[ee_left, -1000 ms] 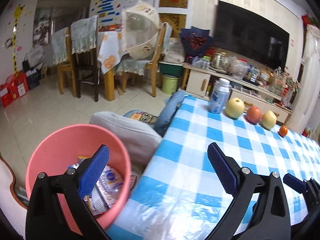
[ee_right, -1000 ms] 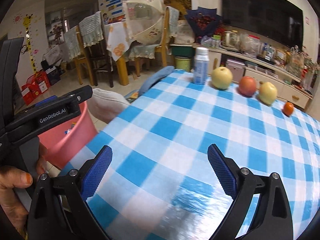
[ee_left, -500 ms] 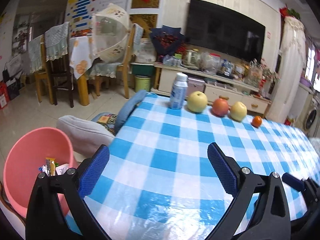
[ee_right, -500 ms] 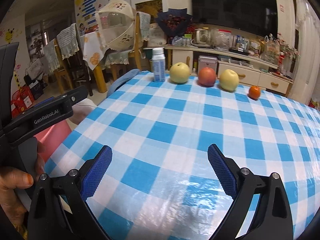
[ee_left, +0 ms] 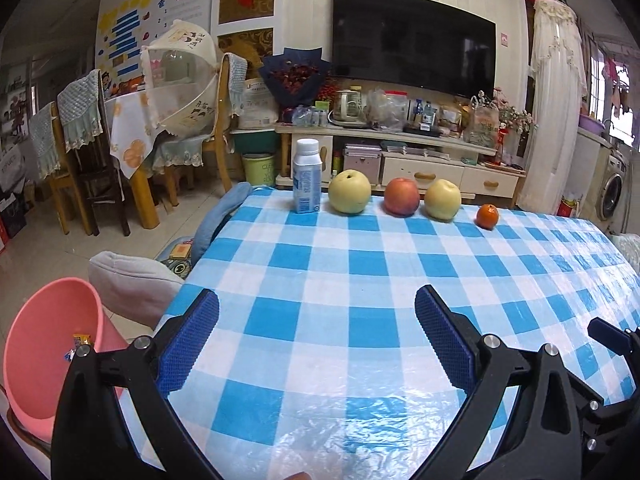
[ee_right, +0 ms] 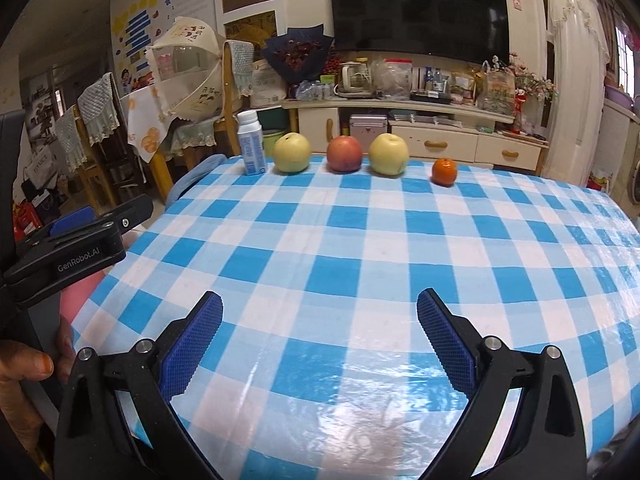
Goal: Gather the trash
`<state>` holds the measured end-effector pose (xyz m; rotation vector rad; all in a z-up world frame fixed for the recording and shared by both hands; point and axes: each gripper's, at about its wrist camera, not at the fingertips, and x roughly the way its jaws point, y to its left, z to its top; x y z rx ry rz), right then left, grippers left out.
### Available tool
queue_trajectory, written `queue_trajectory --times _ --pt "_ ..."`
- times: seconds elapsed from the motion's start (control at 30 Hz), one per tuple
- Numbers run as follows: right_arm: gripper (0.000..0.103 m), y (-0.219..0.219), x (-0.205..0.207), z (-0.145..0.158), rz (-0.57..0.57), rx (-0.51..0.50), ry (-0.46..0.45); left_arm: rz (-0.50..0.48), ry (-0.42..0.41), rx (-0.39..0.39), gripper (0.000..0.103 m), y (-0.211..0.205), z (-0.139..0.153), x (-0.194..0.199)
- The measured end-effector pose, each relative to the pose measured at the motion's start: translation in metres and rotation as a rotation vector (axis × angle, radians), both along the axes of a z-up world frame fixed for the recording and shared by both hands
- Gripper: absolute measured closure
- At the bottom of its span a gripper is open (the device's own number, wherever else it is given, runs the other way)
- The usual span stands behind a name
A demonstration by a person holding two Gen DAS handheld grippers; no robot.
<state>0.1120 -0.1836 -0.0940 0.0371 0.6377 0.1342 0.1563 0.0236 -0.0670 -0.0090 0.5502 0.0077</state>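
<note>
Blue-checked tablecloth (ee_left: 360, 280) is faced by both grippers, and nothing is held.

The left gripper (ee_left: 316, 344) and right gripper (ee_right: 320, 340) are spread wide and empty. The pink bin (ee_left: 44, 344), wrappers inside, is seen beside the table's left edge. The white bottle (ee_right: 251, 148), judged the likeliest trash left, is best approached level, squeezed at mid-body and lifted clear of the pear (ee_right: 292, 153) just beside it.

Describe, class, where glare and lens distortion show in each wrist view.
Left wrist view: glare whitens the blue-and-white checked plastic tablecloth between the open left gripper; the far edge bows. Right wrist view: similar sheen near the open right gripper; the black television curves.
</note>
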Motion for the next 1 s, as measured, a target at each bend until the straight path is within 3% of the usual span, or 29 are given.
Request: queue_trajectory --times 0.27,1.0 --pt "0.006 -0.020 -0.007 0.004 -0.037 -0.056 -0.039 -0.034 0.010 -0.023 0.004 -0.022 0.000 0.004" --pt "0.006 -0.072 0.001 -0.002 -0.134 -0.032 -0.029 -0.101 0.013 0.060 0.004 -0.074 -0.007 0.013"
